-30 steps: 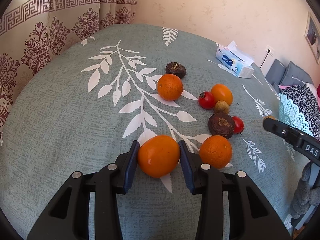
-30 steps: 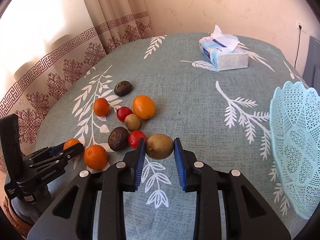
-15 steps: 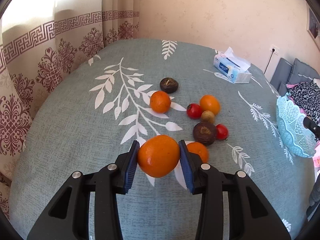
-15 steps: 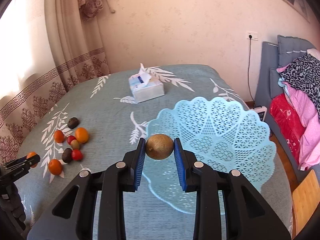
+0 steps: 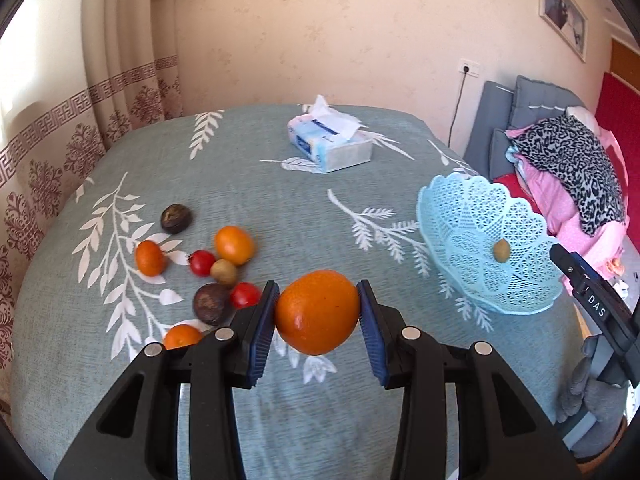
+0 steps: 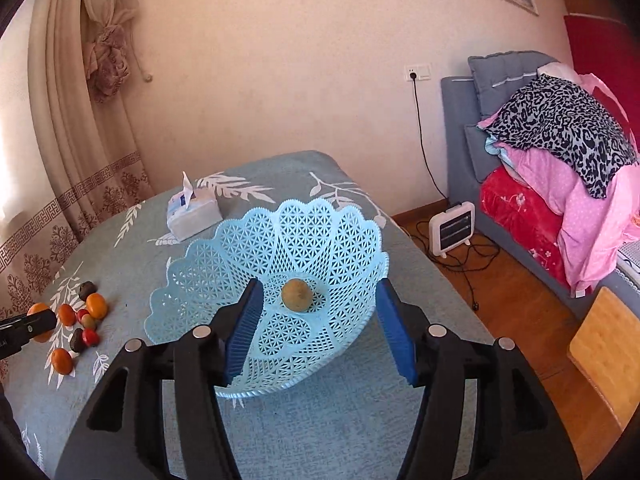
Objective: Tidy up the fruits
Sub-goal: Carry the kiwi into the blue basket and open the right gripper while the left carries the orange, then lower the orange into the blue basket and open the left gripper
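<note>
My left gripper [image 5: 317, 322] is shut on a large orange [image 5: 317, 311] and holds it above the table, left of the light-blue lattice basket [image 5: 532, 296]. My right gripper [image 6: 318, 328] hangs over that basket [image 6: 192, 280] with its jaws opening, and its blue pads touch nothing. A brown kiwi [image 6: 296, 295] lies loose in the basket's middle, also visible as the kiwi [image 5: 501, 250] in the left wrist view. Several fruits remain on the cloth at the left: oranges [image 5: 234, 245], red tomatoes [image 5: 202, 263], dark round fruits [image 5: 211, 303] and a small kiwi [image 5: 224, 272].
A tissue box [image 5: 330, 146] stands at the back of the leaf-patterned table [image 5: 280, 200]. Curtains [image 5: 60, 120] hang along the left. To the right are a grey sofa with piled bedding [image 6: 560, 152], a small heater [image 6: 452, 230] and a wooden stool [image 6: 604, 344] on the floor.
The left gripper lifted the orange and swung right toward the basket. The right gripper carried the kiwi from the fruit group to over the basket, then let it go; it now lies inside.
</note>
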Demonstrator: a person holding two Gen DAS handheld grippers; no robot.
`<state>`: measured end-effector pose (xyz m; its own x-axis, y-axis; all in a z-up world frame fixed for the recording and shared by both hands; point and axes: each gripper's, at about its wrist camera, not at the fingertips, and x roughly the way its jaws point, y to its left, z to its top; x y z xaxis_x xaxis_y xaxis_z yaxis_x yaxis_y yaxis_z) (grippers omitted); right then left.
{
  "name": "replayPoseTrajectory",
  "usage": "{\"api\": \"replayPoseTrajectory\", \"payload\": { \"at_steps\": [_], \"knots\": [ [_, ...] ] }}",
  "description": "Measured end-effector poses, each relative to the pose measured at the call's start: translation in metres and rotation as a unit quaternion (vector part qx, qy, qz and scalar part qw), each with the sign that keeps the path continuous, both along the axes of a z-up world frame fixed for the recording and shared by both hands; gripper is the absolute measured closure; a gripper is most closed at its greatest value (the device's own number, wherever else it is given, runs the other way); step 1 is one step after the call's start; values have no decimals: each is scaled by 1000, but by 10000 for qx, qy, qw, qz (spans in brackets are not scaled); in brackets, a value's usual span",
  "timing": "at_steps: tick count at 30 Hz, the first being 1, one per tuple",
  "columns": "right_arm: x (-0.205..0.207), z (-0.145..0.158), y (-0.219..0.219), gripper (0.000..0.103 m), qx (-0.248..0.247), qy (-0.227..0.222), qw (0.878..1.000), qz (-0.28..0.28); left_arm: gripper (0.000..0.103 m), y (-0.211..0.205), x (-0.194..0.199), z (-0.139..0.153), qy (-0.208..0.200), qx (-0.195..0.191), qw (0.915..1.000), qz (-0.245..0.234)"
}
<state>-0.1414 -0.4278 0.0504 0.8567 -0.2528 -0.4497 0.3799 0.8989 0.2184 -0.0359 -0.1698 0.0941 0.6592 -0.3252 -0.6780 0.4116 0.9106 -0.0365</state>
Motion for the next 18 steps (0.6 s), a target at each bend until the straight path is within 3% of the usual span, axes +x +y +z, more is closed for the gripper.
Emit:
{"api": "replayPoseTrajectory", "payload": {
  "at_steps": [3, 6, 16, 17, 18],
  "knots": [
    [-15, 7, 8, 35, -338, -413, 9985, -147, 63, -35, -4, 5, -95, 33, 9994, -328],
    [-24, 10, 13, 34, -485, -609, 9968, -158, 63, -67, -7, 8, -108, 19, 9980, -624],
    [-25, 5, -9, 34, 60, -598, 9979, -254, 62, -127, -4, -7, 161, 9, 9926, -1207],
    [-26, 5, -9, 34, 74, -601, 9978, -262, 59, -128, -4, -8, 154, -10, 9923, -1232],
    [-26, 5, -9, 33, 71, -605, 9978, -267, 41, -128, -4, -8, 130, -36, 9921, -1245]
  ]
}}
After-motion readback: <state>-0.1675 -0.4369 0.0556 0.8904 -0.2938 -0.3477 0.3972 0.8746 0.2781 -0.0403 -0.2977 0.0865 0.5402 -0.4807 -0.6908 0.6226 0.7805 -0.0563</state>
